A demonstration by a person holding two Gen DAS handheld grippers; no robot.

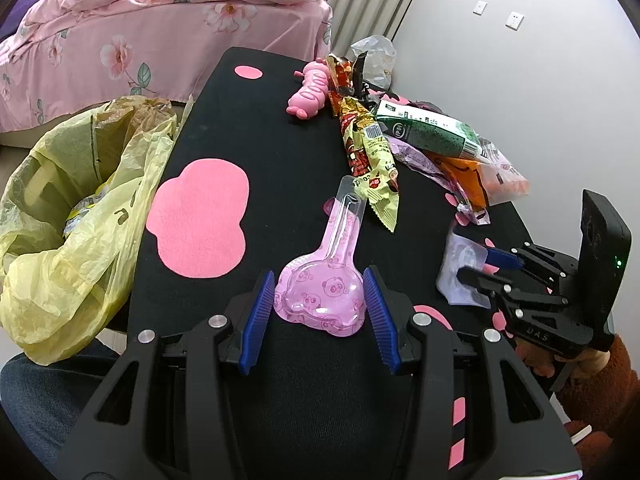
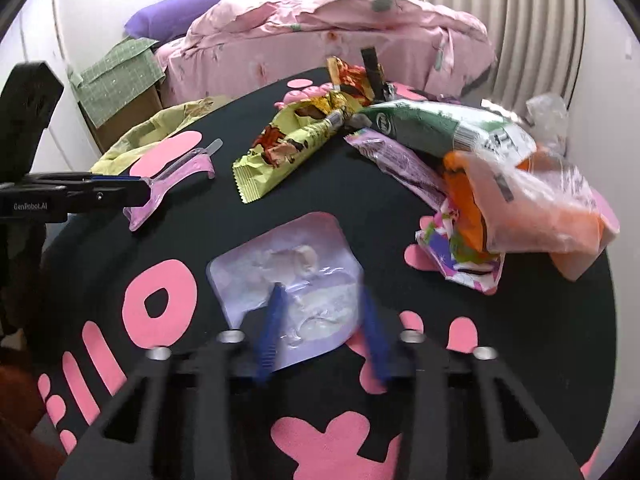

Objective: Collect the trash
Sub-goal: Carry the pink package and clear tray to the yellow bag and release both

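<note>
Both grippers worked the black table (image 1: 280, 152): the left gripper (image 1: 320, 300) clamped a pink spoon-shaped blister pack (image 1: 324, 280), while the right gripper (image 2: 324, 320) straddled a pale wrapper (image 2: 288, 272), jaws apart, blurred.

My feeds are evenly lit by soft, diffuse room light; nothing throws a hard shadow on the black table (image 1: 288, 152). The left wrist view is sharp from the near tool fingers out to the bed (image 1: 120, 40). Small white glare spots sit on the clear pink blister pack (image 1: 324, 292). The right wrist view is softer: the right tool (image 2: 320, 328) shows motion smear on its blue fingers (image 2: 272, 332), and the bed and curtain (image 2: 500, 8) look hazy. Both fisheye views bend lines toward the edges, with dark vignetted corners.
</note>
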